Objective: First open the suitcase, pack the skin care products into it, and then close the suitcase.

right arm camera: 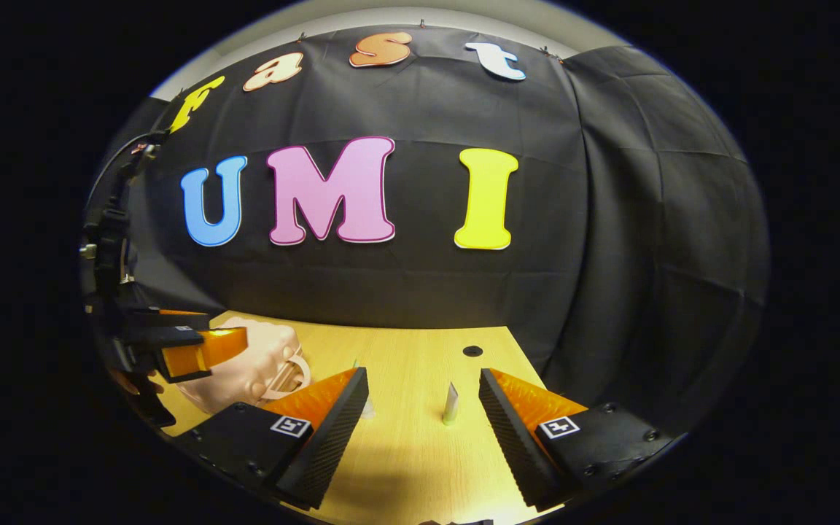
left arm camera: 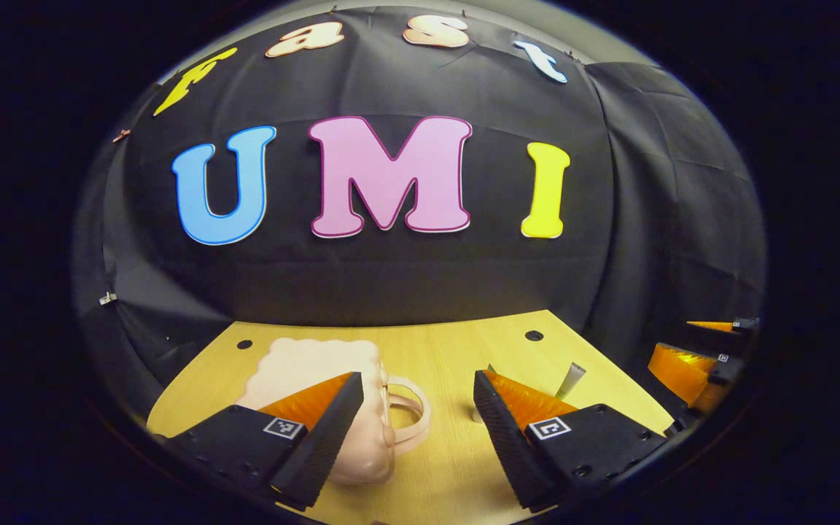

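Wooden table (left arm camera: pixel 456 350) (with dark round holes (left arm camera: pixel 534 335)) before black cloth wall (right arm camera: pixel 405 292)

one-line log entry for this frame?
phase: start | small pink plastic suitcase: closed | standing skincare tube: unpacked | left hand-held gripper: open | right hand-held gripper: open

Your left claw (left arm camera: pixel 416 419) camera sits low over the bench (left arm camera: pixel 456 343), facing the cloth back wall (left arm camera: pixel 405 284), with the pink suitcase (left arm camera: pixel 318 368) close ahead of its left finger. Your right claw (right arm camera: pixel 424 415) camera looks the same way from farther right. Both views share the suitcase, a small upright tube (right arm camera: pixel 450 403), the bench and the wall.
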Demonstrator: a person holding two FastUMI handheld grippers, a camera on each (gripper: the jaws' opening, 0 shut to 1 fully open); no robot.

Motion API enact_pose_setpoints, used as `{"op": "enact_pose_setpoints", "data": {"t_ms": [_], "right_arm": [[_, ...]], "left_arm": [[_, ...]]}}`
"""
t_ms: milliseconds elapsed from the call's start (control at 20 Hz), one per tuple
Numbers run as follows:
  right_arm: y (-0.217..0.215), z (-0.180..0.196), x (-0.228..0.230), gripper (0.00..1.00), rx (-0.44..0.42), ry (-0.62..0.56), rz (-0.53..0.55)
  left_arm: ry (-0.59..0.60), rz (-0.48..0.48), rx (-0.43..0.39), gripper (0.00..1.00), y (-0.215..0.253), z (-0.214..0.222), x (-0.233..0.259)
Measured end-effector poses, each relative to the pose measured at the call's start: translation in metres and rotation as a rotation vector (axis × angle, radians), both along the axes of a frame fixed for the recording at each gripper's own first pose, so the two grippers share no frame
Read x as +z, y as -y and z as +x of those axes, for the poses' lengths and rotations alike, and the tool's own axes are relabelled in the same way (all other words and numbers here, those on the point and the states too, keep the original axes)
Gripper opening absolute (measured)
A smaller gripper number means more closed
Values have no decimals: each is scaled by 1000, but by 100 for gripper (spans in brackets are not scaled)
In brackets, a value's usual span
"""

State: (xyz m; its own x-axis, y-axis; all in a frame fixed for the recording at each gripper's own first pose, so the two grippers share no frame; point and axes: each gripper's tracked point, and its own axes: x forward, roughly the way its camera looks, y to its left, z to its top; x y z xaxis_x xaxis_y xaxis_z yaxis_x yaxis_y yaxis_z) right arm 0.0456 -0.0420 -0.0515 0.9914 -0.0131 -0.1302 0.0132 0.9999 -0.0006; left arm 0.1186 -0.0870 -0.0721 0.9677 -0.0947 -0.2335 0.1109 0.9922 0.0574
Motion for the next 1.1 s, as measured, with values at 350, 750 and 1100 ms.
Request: {"op": "enact_pose_setpoints", "data": {"t_ms": [350,750,1100], "right_arm": [[13,15,-37,97,30,-82,-27],[43,31,-67,96,-31,-191,14],[46,34,-73,96,-32,-206,26]], "left_arm": [[-192,-9,-4,96,24,67,-80],[-331,8,26,92,29,115,-150],[-397,80,113,58,8,140,-188]]}}
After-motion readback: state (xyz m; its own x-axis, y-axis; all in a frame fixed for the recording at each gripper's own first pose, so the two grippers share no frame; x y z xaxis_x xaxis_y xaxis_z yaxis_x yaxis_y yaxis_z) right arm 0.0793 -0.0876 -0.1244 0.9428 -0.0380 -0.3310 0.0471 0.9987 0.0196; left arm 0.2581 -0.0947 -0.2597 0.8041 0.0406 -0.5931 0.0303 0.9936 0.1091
